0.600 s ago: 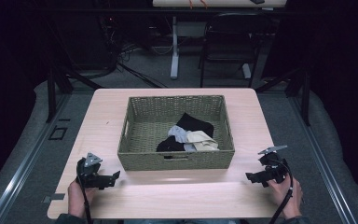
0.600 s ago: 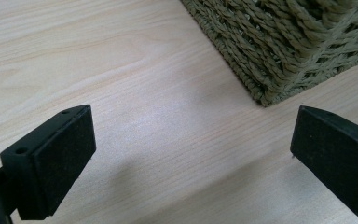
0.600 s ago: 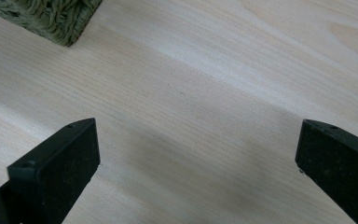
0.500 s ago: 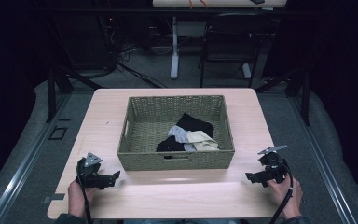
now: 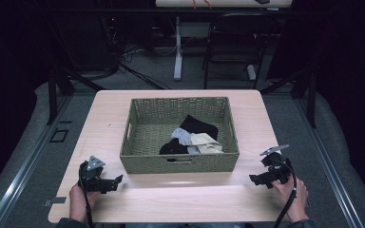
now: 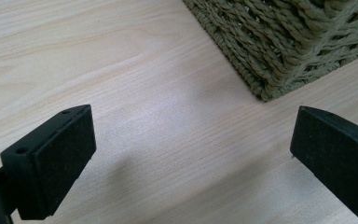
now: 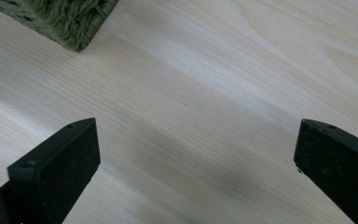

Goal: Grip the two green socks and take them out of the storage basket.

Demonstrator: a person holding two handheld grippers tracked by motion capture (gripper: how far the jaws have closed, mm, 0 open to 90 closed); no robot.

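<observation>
Grippers rest low over the wooden table [image 5: 180, 199], one at each near corner of the woven basket [image 5: 142, 137]. Left gripper [image 5: 116, 180]: jaws spread wide, nothing between them, basket corner just ahead in the left gripper view. Right gripper [image 5: 254, 179]: jaws likewise wide apart and empty, held by the right hand [image 5: 292, 192]. Basket sits at table centre and contains a heap of socks [image 5: 192, 140], black, grey and beige, lying toward its near right side, well apart from both grippers
</observation>
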